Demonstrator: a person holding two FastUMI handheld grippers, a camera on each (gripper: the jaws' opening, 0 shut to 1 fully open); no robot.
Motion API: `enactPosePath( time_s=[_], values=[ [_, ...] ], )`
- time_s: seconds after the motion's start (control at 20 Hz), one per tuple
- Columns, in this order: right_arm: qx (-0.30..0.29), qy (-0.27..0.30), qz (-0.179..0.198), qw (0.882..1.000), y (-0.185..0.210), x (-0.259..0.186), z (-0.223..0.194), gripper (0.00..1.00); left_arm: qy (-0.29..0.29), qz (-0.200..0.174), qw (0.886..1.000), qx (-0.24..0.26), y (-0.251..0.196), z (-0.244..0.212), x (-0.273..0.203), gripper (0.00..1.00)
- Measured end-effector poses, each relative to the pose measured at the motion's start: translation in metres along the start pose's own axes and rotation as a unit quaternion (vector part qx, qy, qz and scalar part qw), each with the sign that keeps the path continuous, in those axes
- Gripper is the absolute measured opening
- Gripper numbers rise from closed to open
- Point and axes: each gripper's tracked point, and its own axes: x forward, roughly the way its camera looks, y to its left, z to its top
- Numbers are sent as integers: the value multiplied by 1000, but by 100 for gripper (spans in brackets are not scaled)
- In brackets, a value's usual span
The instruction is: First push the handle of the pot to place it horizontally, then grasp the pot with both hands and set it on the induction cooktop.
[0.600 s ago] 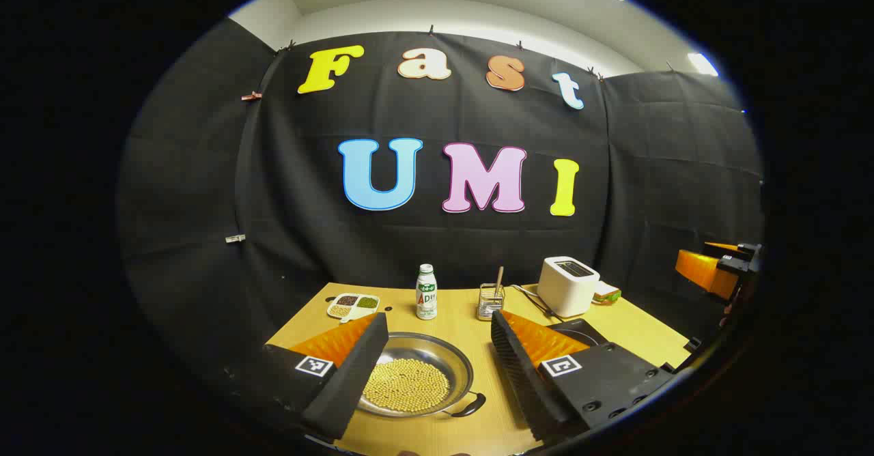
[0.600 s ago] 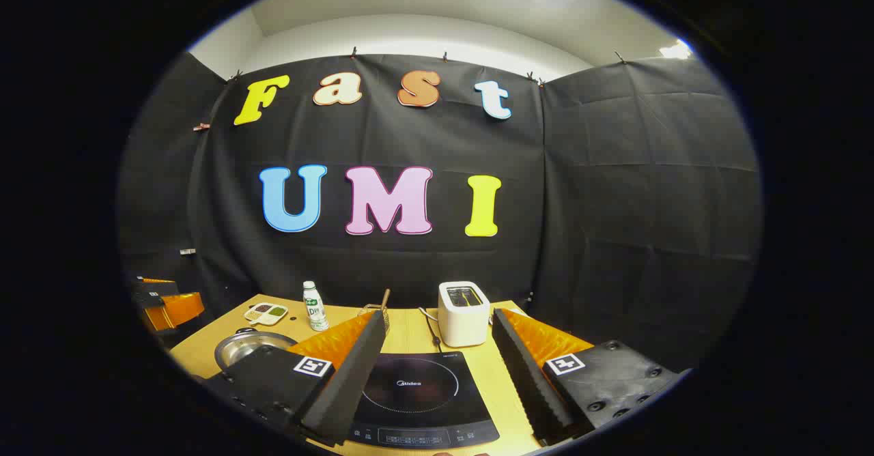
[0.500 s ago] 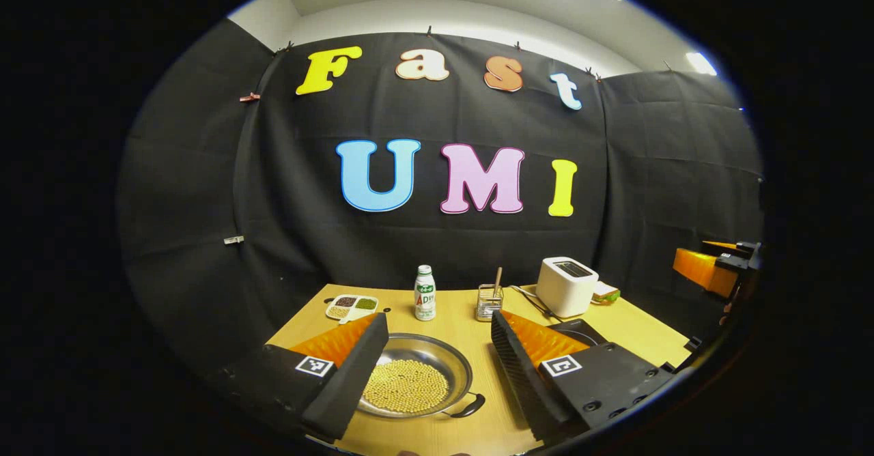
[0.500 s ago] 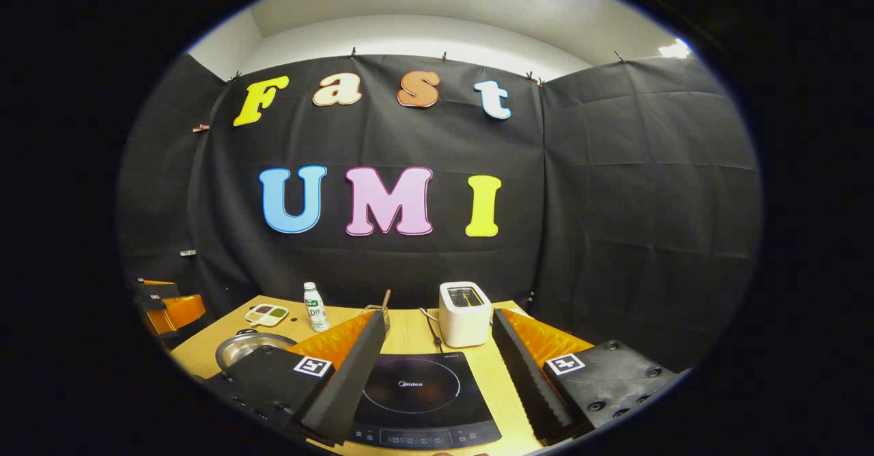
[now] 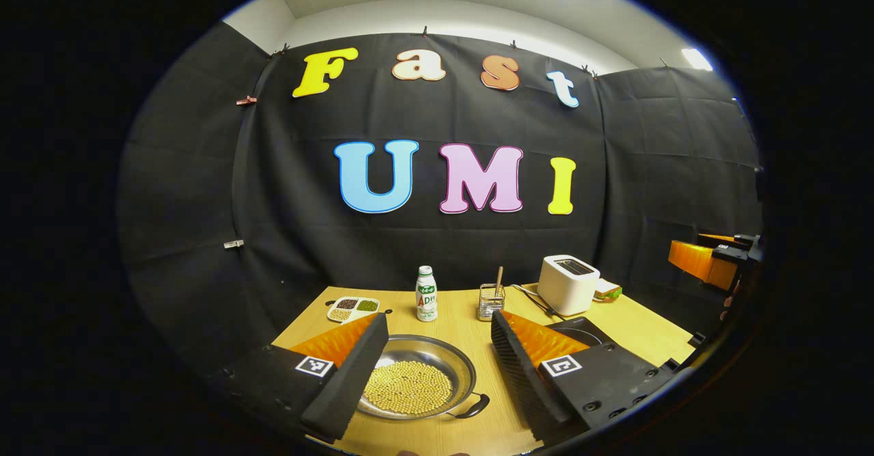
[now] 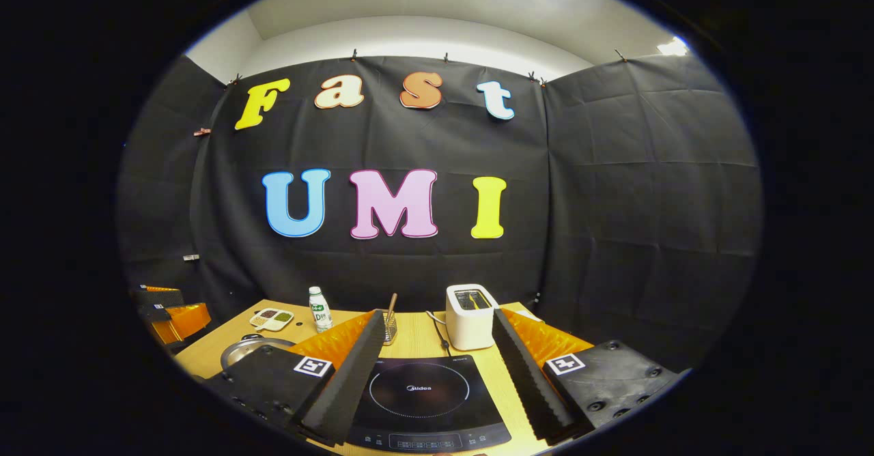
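A: Left gripper (image 5: 433, 367) hung over the near edge of the table (image 5: 642, 326), jaws spread wide, nothing between them. Right gripper (image 6: 433, 374) the same, spread and empty, above the cooktop (image 6: 423, 401).

B: Pot?

A: Pot (image 5: 437, 364) sat on the table just ahead of the left gripper, framed between its fingers, not touched. Shallow steel pan, full of small yellow beans (image 5: 407, 386). One dark handle (image 5: 474, 408) stuck out at the near right of the rim, pointing diagonally toward the camera, so I'd say the push step wasn't done. In the right gripper view its rim (image 6: 256, 347) showed left of the cooktop, near it but apart.

B: Risks?

A: Beans, mostly. A sharp shove on that handle could probably spin the pot too far or slide it instead of turning it. A tilted two-handed lift would likely spill the beans, since the walls looked low. The far handle was hidden behind the left finger (image 5: 345, 381), so I couldn't tell where it pointed.

B: Clutter?

A: Bottle (image 5: 426, 294), tray (image 5: 351, 308), toaster (image 5: 567, 284), all at the back, well apart from the pot.
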Motion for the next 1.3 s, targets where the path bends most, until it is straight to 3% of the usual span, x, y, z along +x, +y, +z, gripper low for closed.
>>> enactPosePath(
  time_s=[0.65, 0.85, 1.05, 1.1, 1.3],
  values=[
    [-8, 12, -2, 1000, 4, 13, -6, 98, 27, -1, 1000, -14, 15, -15, 14, 95],
    [-6, 13, -9, 1000, 6, 22, -2, 98, 45, -27, 999, -3, 17, -20, 22, 94],
    [-3, 24, -3, 1000, 13, 26, -6, 98, 67, -52, 996, 11, 15, -27, 27, 79],
    [-5, 24, -3, 1000, 11, 27, -6, 98, 74, -56, 996, 10, 14, -31, 28, 68],
    [-5, 34, -4, 999, 1, 41, -11, 98, 125, -83, 989, 5, 1, -53, 33, 51]
  ],
)
